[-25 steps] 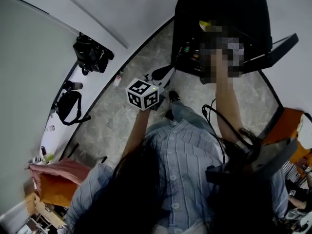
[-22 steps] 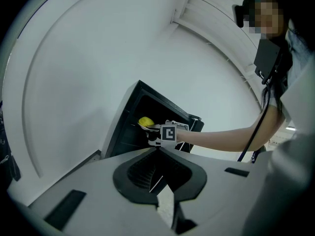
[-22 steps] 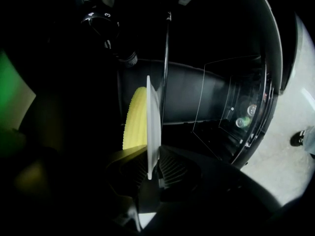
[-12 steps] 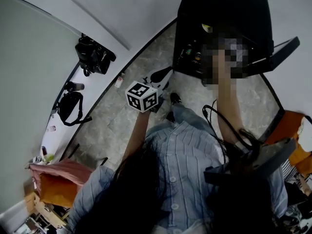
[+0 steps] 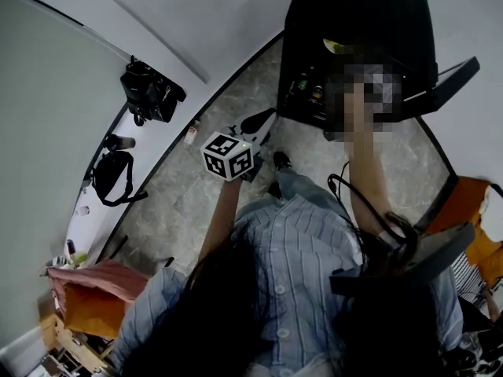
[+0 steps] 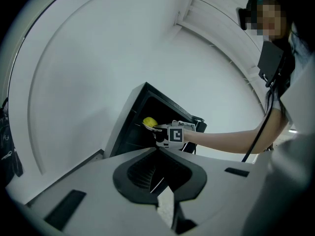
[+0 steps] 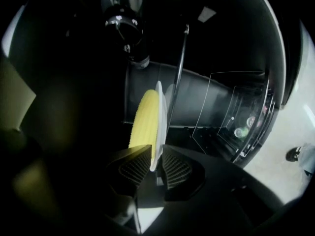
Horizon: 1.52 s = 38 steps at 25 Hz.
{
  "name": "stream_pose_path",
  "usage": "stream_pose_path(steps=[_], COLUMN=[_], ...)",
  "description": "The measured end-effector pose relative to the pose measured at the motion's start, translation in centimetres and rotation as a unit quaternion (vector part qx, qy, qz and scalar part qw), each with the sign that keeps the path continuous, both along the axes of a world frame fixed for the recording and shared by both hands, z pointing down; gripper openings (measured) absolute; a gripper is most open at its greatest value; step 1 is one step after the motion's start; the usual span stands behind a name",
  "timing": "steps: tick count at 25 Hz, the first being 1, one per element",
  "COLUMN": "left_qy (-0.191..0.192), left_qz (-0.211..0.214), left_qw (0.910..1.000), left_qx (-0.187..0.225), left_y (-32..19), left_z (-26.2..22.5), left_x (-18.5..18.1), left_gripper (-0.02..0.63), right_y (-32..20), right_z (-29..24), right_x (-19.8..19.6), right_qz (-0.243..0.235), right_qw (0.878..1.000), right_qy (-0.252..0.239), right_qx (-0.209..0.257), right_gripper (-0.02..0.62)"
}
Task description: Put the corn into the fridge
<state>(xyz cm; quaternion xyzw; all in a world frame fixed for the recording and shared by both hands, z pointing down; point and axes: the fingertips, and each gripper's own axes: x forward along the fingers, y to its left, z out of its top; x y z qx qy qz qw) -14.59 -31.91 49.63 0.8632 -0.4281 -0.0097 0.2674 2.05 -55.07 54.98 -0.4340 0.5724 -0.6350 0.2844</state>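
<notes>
A yellow corn cob (image 7: pixel 145 124) lies on a white plate (image 7: pixel 160 117), and my right gripper (image 7: pixel 155 163) is shut on the plate's near rim. The plate is held inside the dark open fridge (image 5: pixel 354 14), seen edge-on. From the left gripper view the corn (image 6: pixel 149 122) and the right gripper (image 6: pixel 175 134) sit at the fridge (image 6: pixel 129 132) opening. In the head view a mosaic patch hides the right gripper; only a bit of the corn (image 5: pixel 334 47) shows. My left gripper (image 6: pixel 164 198) is raised in front of the body, shut and holding nothing; its marker cube (image 5: pixel 229 155) shows in the head view.
The fridge door (image 5: pixel 449 78) stands open to the right, with bottles (image 5: pixel 308 85) on the lower shelves. A dark bottle (image 7: pixel 127 26) hangs over the plate inside. Black bags (image 5: pixel 149 91) lie on a white ledge at left. An orange item (image 5: pixel 471 210) sits at right.
The right arm has pushed the plate with the corn slightly deeper into the fridge. The left gripper has barely shifted.
</notes>
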Motion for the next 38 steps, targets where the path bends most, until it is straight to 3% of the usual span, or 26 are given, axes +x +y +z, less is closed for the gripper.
stream_pose_path(steps=[9, 21, 29, 38], left_qy=[0.008, -0.003, -0.011, -0.007], left_qz=[0.0, -0.004, -0.004, -0.002], left_qw=[0.9999, 0.9998, 0.9998, 1.0], left_qx=[-0.008, -0.019, -0.018, -0.004], left_y=[0.3, 1.0, 1.6, 2.1], left_z=[0.6, 1.2, 1.1, 0.3], left_x=[0.2, -0.4, -0.8, -0.5], left_gripper=[0.009, 0.009, 0.009, 0.009], right_y=[1.7, 1.0, 0.7, 5.8], right_z=[-0.5, -0.4, -0.6, -3.1], right_x=[1.0, -0.1, -0.9, -1.4], right_qz=[-0.011, -0.016, -0.029, -0.092], right_qw=[1.0, 1.0, 0.999, 0.99], right_qy=[0.027, 0.007, 0.025, 0.084], right_qx=[0.007, 0.007, 0.004, 0.061], right_gripper=[0.047, 0.031, 0.031, 0.031])
